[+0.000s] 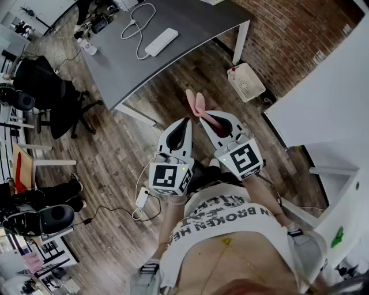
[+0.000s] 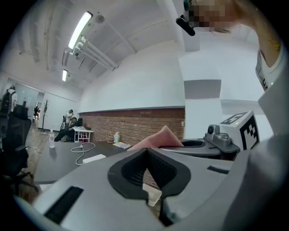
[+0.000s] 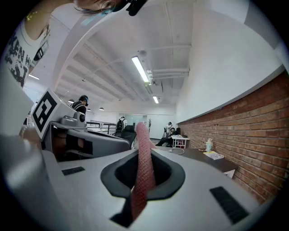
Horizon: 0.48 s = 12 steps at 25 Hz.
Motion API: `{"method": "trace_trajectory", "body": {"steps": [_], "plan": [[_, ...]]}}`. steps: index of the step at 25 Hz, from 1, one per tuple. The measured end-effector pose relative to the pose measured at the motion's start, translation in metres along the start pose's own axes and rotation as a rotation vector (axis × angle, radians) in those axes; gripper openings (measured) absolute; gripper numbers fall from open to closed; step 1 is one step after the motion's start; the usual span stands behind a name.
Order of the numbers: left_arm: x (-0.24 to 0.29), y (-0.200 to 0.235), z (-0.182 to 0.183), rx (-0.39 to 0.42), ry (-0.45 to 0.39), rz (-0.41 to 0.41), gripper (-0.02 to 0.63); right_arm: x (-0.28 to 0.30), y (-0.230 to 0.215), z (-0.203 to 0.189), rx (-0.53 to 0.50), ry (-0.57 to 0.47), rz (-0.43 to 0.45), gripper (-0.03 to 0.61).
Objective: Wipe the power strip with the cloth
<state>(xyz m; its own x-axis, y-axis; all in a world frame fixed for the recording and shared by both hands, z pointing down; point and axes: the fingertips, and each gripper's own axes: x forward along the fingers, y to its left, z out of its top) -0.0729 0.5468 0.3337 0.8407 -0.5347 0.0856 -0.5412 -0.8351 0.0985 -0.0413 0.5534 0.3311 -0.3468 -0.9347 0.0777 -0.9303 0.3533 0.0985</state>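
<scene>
- Left gripper point(image 1: 185, 123): jaws brought fully together, nothing gripped; its own view point(image 2: 146, 151) shows the dark pads meeting at the tips. A small pale shape shows through the pad opening, probably something on the floor beyond.
- Right gripper point(image 1: 209, 118): jaws closed on the cloth; in its own view point(image 3: 143, 152) the fabric runs between the pads from bottom to tip.
- Cloth point(image 1: 196, 104): pink and textured, clamped as a folded strip point(image 3: 144, 168) and sticking out past the right jaw tips. From the left gripper view a pink corner point(image 2: 159, 138) rises just beside the left jaws.
- Both grippers: level, side by side, close to the person's torso, above the wood floor point(image 1: 121, 150).
- Power strip point(image 1: 161, 41): white, lying flat on the grey table point(image 1: 202, 17), well apart from both grippers; seen also at point(image 2: 94, 158).
- White cable point(image 1: 136, 26): looped on the table, running to the power strip.
- Between grippers and table: open floor and the table's near edge.
- White basket point(image 1: 247, 82): on the floor by the brick wall point(image 1: 288, 34), beside a table leg.
- Black office chair point(image 1: 49, 92): left of the table.
- White adapter point(image 1: 142, 197): on the floor near the left gripper, with cord attached.
</scene>
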Motion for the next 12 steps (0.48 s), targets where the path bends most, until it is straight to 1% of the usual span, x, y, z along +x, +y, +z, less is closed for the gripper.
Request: {"method": "trace_trajectory", "body": {"steps": [7,12], "plan": [[0.013,-0.002,0.001,0.012,-0.005,-0.002,0.008,0.001,-0.014,-0.003,0.018,-0.005,0.001,0.017],[0.024,0.010,-0.005,0.020,0.019,0.007,0.008,0.014,-0.019,-0.012,0.030,0.006,0.007,0.017]]}}
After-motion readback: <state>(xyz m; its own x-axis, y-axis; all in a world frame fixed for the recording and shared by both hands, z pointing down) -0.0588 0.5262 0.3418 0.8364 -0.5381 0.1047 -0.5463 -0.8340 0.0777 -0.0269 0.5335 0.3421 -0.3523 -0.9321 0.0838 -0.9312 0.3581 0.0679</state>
